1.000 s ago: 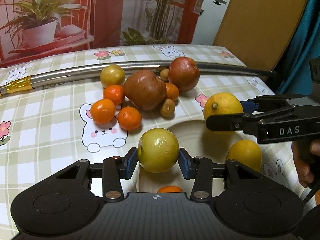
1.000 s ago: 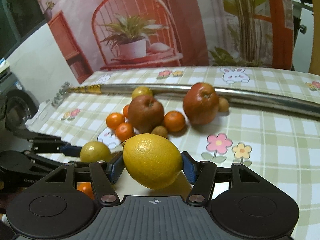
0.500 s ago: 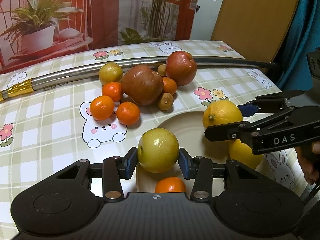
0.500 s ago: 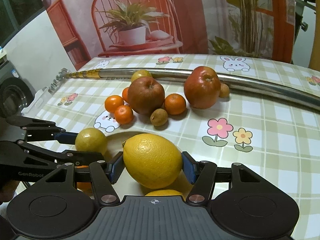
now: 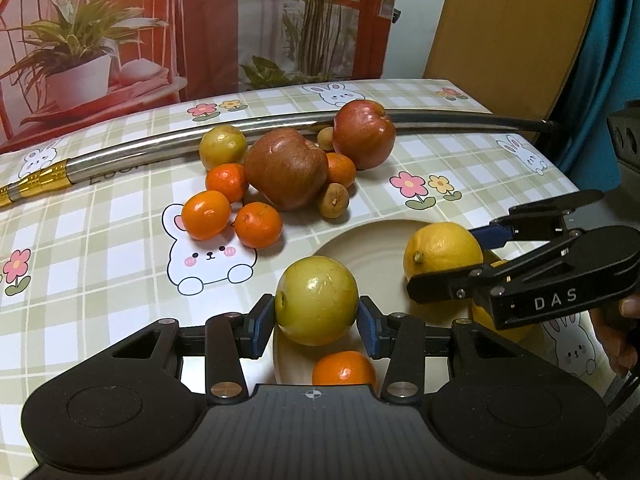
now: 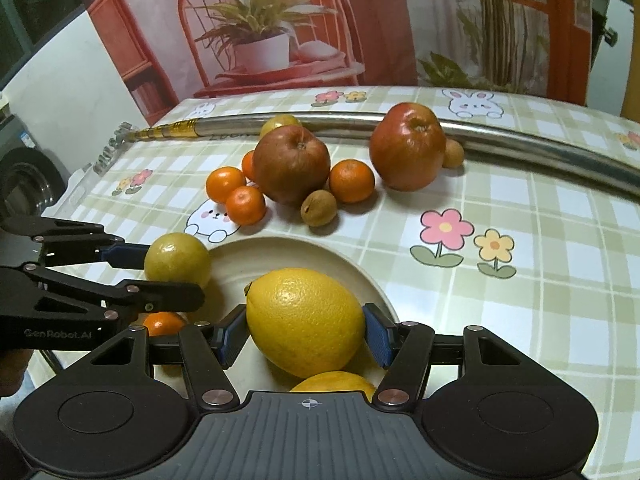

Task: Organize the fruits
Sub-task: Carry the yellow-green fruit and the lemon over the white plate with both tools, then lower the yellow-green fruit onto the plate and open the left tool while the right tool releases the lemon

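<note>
Right wrist view: right tool (image 6: 305, 332) grips lemon (image 6: 305, 321) crosswise, stem leftward; left tool (image 5: 316, 322) seemingly clamps green fruit (image 5: 316, 300).

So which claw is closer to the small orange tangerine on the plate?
Left. The left claw, shut on a yellow-green round fruit, hangs just over the small orange tangerine; the right claw, gripping a big yellow lemon, is off to one side.

Left gripper (image 5: 317, 322) level, its jaws closed on a green-yellow fruit (image 5: 317, 300) held between the blue pads. Right gripper (image 6: 305, 334) level, its jaws closed on a lemon (image 6: 305, 320). The two grippers converge at an angle; fingers of the right hand (image 5: 618, 328) grip the handle
</note>
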{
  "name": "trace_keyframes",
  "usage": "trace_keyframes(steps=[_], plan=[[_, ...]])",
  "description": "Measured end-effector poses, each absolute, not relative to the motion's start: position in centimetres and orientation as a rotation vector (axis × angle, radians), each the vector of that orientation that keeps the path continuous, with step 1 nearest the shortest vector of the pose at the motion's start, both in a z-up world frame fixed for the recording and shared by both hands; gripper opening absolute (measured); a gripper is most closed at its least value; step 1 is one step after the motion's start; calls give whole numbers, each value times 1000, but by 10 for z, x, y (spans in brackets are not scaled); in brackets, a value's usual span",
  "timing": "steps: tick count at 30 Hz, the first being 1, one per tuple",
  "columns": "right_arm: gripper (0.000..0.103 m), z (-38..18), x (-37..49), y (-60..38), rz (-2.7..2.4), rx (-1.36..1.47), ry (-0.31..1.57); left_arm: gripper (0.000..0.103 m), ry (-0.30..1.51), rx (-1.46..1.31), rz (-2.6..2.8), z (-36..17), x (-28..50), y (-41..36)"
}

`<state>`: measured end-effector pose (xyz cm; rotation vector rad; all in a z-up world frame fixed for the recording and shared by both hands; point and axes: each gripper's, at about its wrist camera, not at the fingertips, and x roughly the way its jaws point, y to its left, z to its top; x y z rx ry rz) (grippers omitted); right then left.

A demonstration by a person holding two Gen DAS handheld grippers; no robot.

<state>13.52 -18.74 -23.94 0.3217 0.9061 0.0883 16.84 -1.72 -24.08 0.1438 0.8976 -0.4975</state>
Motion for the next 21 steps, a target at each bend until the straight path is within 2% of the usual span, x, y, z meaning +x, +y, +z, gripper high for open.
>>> trace_keyframes(steps=[12, 21], plan=[[58, -228, 130, -190, 57, 313, 852, 47, 893, 151, -482, -241, 166, -20], [61, -223, 125, -198, 14, 317, 819, 54, 908, 156, -478, -243, 165, -21]])
